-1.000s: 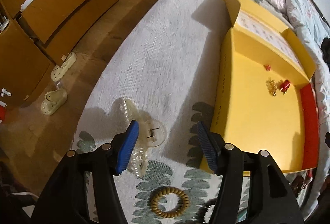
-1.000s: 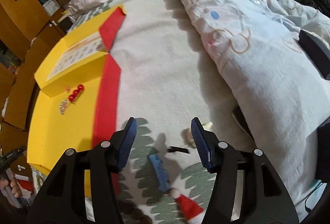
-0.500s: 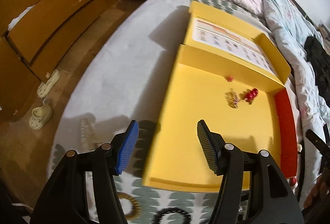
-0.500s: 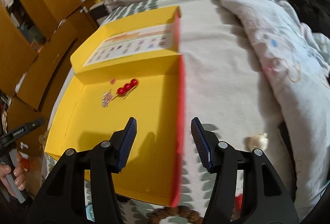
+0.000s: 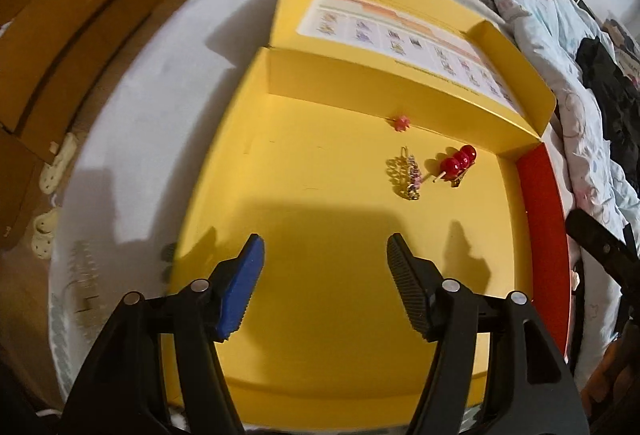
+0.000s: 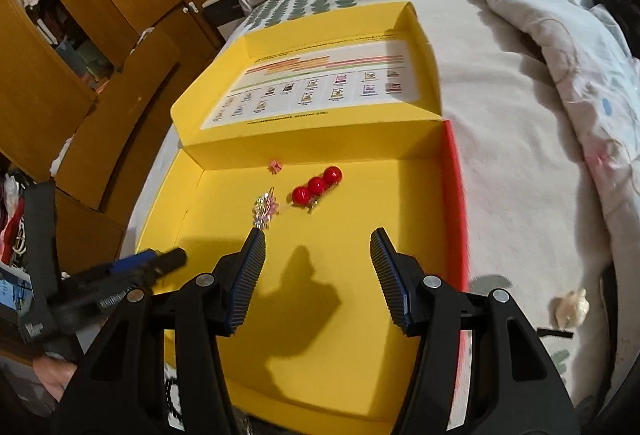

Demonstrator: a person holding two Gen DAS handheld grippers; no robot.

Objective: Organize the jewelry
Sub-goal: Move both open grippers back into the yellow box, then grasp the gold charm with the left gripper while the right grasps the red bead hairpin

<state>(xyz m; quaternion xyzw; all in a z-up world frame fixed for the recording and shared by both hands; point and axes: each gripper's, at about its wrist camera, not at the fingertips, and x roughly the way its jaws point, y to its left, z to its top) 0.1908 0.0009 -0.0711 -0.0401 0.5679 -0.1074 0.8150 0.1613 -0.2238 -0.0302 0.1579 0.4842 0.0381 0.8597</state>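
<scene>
An open yellow box (image 5: 320, 219) (image 6: 340, 255) with a red right wall lies on the bed. In it lie a red three-bead hair clip (image 5: 458, 163) (image 6: 317, 185), a sparkly gold and pink clip (image 5: 408, 179) (image 6: 265, 211) and a small pink piece (image 5: 401, 121) (image 6: 275, 166) by the far wall. My left gripper (image 5: 324, 267) is open and empty above the box's near half; it also shows at the left of the right wrist view (image 6: 120, 275). My right gripper (image 6: 318, 263) is open and empty above the box.
A clear claw clip (image 5: 82, 275) lies on the bedsheet left of the box. A cream shell-like piece (image 6: 572, 309) lies right of the box. Rumpled quilts (image 6: 560, 15) cover the far and right side. Wooden drawers (image 5: 60, 35) and slippers (image 5: 52, 171) are beyond the bed's left edge.
Both grippers have swung from the bedsheet on either side to over the yellow box. Both stayed open and empty.
</scene>
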